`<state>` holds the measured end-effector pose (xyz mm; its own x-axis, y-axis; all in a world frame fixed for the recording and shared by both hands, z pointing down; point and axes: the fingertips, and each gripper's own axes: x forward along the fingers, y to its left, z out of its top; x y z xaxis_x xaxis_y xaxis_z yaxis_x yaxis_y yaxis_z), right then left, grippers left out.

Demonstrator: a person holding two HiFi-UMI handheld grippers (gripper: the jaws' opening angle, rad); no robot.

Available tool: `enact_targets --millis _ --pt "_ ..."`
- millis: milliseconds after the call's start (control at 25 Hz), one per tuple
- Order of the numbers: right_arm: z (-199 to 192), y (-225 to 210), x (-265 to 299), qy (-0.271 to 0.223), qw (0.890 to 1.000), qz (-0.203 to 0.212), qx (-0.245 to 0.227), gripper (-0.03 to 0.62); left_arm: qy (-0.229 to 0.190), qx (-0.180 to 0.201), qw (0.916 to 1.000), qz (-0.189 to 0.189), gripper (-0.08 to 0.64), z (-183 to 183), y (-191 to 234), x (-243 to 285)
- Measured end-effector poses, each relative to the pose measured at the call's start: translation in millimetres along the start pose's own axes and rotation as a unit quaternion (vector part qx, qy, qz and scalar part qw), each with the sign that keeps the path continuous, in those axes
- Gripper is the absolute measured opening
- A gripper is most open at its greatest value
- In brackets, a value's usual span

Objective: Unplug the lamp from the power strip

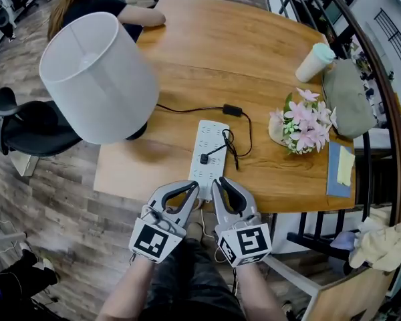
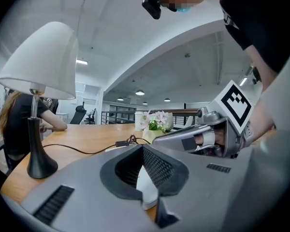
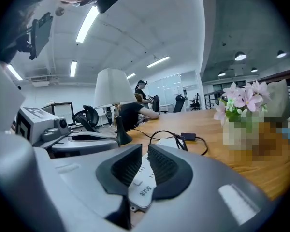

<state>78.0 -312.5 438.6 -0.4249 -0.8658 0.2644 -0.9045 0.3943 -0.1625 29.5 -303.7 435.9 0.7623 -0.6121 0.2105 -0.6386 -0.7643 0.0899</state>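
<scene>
Item: lamp (image 1: 97, 79), wide white shade on a dark base, upright at the left edge of the wooden table (image 1: 207, 52). Its black cord (image 1: 187, 110) runs right along the tabletop to a small inline box (image 1: 232, 110), then loops back in a loose tangle to a black plug (image 1: 204, 158) seated in the near half of the white power strip (image 1: 211, 134), which lies flat with its long side toward the person. Left gripper (image 1: 192, 187): hovering at the near table edge over the strip's end, jaws pressed together at the tips, nothing between them. Right gripper (image 1: 220, 182): just beside it, jaws parted by a narrow slit only, pinching nothing, with the strip's near end visible beyond them. Task status, as judged: not begun, plug fully in, neither tool touching plug or strip. Hazards: the strip looks light and unfastened, so a pull on the plug without the other tool pinning it down would likely lift or drag the strip. A grip taken on the looped cord rather than the plug body could strain the wire or slip off. A hard tug carried along the cord might jerk the lamp's base and tip it under the broad shade. The flowers (image 1: 299, 120) stand near the cord loop and could be knocked.
</scene>
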Motion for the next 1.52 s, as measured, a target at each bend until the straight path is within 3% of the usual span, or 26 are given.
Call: enact_targets --millis 320,520,760,1200,1520 --pt "-7.9 -10.8 30.5 0.032 0.999 -0.04 0.01 0.052 0.045 0.008 0.9987 -0.023 -0.003 -19.4 21.8 21.3" --pt "-13.3 -10.5 51.3 0.062 0.997 -0.041 0.003 0.069 0.084 0.05 0.9951 -0.013 -0.003 -36.2 37.0 32.7" --pt "-20.1 -16.9 69.4 0.096 0.993 -0.062 0.004 0.091 0.127 0.071 0.9891 -0.023 -0.003 -51.7 44.7 44.1" --pt "-23.9 -9.8 75.3 0.115 0.992 -0.06 0.009 0.091 0.14 0.071 0.9866 -0.044 -0.003 -58.2 41.9 55.7" --pt "-25.9 -16.8 76.2 0.126 0.989 -0.08 0.012 0.089 0.142 0.076 0.9858 -0.048 -0.003 -57.4 40.6 57.6"
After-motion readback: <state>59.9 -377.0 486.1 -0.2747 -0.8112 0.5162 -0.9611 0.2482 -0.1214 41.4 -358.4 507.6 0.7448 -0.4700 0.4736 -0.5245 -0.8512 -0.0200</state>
